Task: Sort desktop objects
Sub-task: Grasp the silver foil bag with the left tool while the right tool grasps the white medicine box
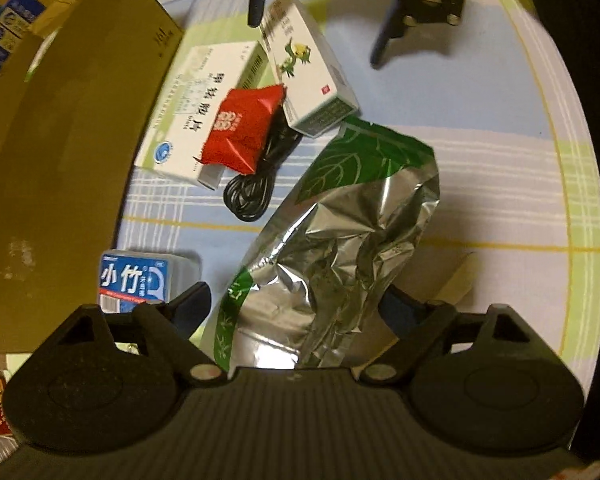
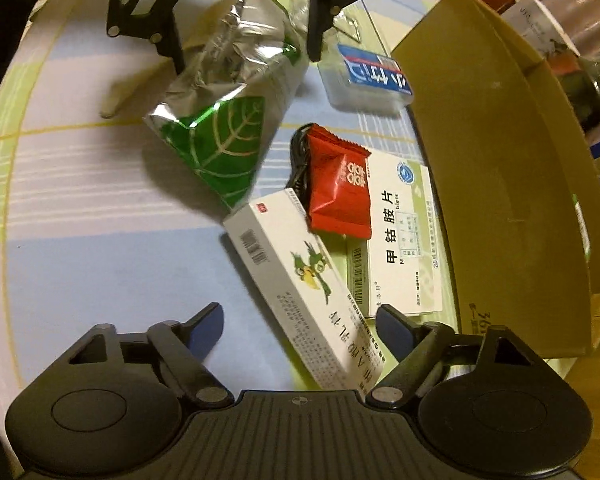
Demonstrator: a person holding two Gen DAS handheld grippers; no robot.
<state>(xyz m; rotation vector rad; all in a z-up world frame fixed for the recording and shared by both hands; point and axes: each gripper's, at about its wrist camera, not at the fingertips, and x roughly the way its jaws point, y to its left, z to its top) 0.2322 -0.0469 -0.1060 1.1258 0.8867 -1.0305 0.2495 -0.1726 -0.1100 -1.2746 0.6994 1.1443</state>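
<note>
The left hand-held gripper (image 1: 296,304) stands apart around the crinkled silver-and-green foil pouch (image 1: 340,240), lying on the bench (image 1: 480,100); light and slippery, best pinched mid-body. The right hand-held gripper (image 2: 300,320), apart, straddles the stiff white parrot-printed carton (image 2: 300,276). Beyond sits the cardboard box (image 2: 500,160).

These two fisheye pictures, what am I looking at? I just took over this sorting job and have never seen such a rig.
No robot arm here: a person holds a two-finger claw in each hand, each with a camera looking along its fingers. The left view shows the left claw open around a silver-and-green foil bag. The right view, from the opposite side, shows the right claw open around a white bird-print box. On the checked cloth also lie a larger white medicine box, a red sachet on it, a black cable, a blue floss box and a cardboard box. Nothing is visibly clamped.
</note>
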